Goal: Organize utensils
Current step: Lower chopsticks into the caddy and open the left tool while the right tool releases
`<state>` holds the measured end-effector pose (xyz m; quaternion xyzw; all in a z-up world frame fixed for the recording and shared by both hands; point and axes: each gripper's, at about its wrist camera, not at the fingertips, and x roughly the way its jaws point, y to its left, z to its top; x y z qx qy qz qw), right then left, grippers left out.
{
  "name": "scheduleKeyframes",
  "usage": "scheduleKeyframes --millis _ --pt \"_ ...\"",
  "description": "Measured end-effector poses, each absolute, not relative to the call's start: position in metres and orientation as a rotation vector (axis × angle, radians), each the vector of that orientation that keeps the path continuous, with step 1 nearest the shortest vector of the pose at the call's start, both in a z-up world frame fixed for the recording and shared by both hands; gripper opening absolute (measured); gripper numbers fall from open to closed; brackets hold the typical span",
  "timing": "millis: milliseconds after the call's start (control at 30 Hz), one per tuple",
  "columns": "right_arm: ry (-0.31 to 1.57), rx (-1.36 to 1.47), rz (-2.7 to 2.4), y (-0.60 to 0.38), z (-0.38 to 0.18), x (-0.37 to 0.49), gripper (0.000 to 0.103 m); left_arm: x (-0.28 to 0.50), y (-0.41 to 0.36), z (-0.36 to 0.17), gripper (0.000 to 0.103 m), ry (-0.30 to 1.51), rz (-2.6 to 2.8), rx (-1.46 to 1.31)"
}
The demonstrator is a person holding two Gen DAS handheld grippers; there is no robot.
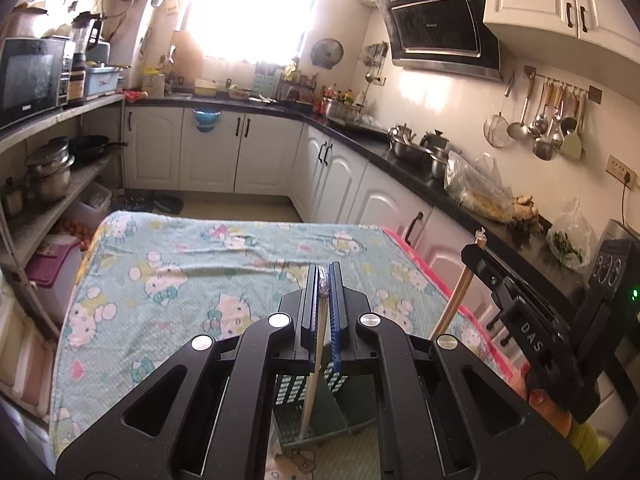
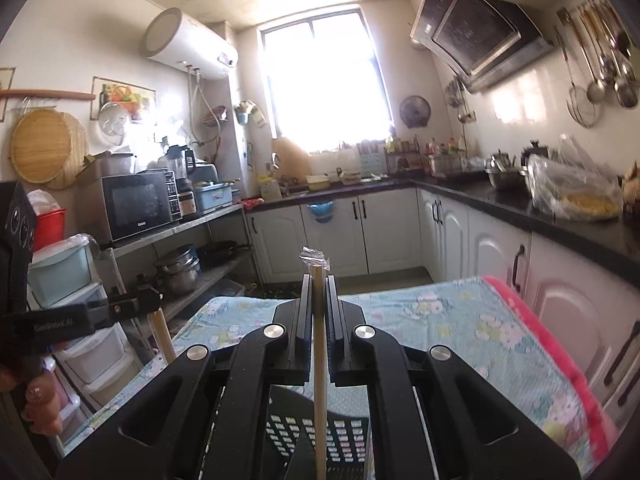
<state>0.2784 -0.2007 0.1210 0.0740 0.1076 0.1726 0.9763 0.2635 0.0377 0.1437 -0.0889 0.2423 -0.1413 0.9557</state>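
My left gripper (image 1: 323, 278) is shut on a wooden chopstick (image 1: 316, 360) with clear wrap at its top. The stick slants down into a green perforated utensil basket (image 1: 286, 394) just below the jaws. In the right wrist view my right gripper (image 2: 319, 280) is shut on a second chopstick (image 2: 319, 360), upright, its wrapped tip poking above the fingers and its lower end over the basket (image 2: 348, 436). Each gripper shows in the other's view: the right gripper (image 1: 476, 254) with its stick (image 1: 454, 304), and the left gripper (image 2: 150, 298) with its stick (image 2: 162, 336).
The table (image 1: 180, 264) wears a light blue cartoon-cat cloth with a pink edge (image 2: 560, 344) toward the cabinets. A black counter (image 1: 400, 160) with pots and bags runs along the right. A shelf rack (image 2: 192, 224) with microwave and pans stands left. Hands (image 2: 40, 400) hold the grippers.
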Motion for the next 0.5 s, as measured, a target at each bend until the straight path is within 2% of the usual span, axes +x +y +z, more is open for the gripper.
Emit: scheduleKeyframes --millis 500 --pt "0.339 0.185 0.316 -0.217 0.088 0.268 0.006 0.248 0.052 0.105 0.003 0.525 -0.287 -0.228"
